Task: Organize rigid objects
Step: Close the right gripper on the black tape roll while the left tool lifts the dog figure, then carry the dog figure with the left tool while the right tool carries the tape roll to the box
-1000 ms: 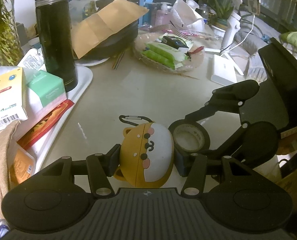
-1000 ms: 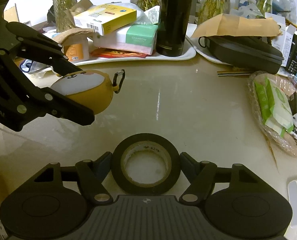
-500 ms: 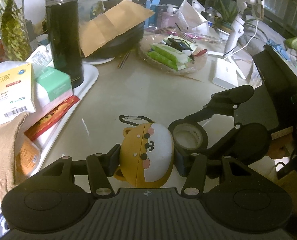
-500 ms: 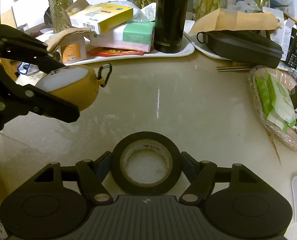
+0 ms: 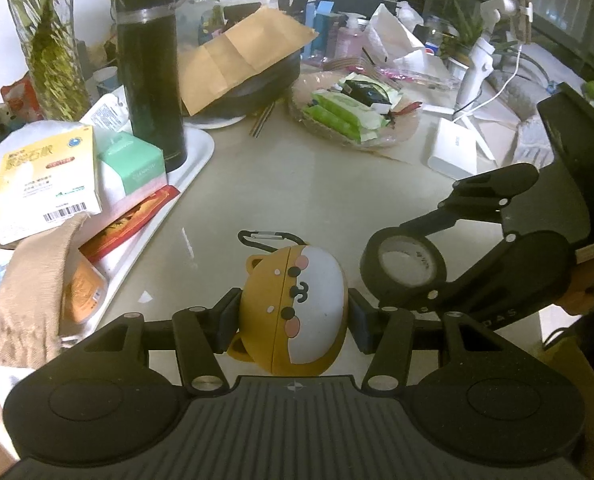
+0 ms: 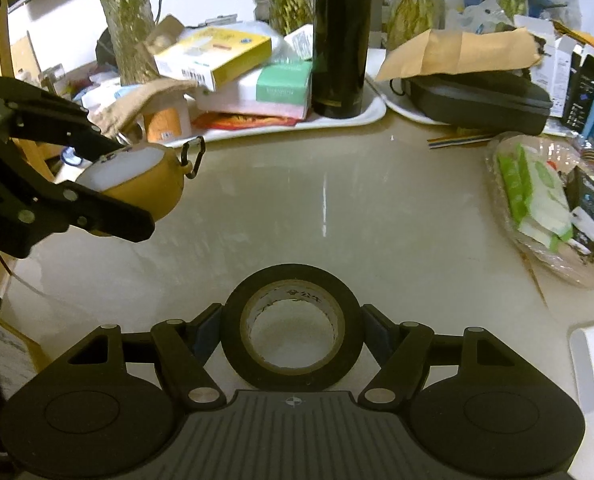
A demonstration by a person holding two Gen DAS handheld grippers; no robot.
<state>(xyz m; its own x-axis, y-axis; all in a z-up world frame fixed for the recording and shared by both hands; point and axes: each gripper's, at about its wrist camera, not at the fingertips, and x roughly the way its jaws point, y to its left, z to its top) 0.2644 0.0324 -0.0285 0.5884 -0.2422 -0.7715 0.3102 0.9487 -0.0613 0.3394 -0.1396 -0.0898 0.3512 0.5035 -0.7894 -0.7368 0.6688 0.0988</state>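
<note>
A yellow-and-white dog-face case (image 5: 293,304) with a black carabiner is clamped between the pads of my left gripper (image 5: 293,316), held above the beige table (image 5: 297,184). The right wrist view shows the same case (image 6: 145,184) at the left, inside the left gripper (image 6: 125,188). My right gripper (image 6: 292,330) is shut on a black tape roll (image 6: 233,332), its pads pressing both sides of the ring. In the left wrist view the tape roll (image 5: 371,268) hangs just right of the case, apart from it.
A white tray (image 5: 201,152) at the left carries a tall black flask (image 5: 149,72), boxes and packets. Behind lie a black case under a brown envelope (image 5: 249,52), a wicker dish of green packets (image 5: 353,120) and a white box (image 5: 455,152). Bare tabletop lies between them.
Both grippers have risen a little with their objects still held. In the right wrist view the case has drifted left and up.
</note>
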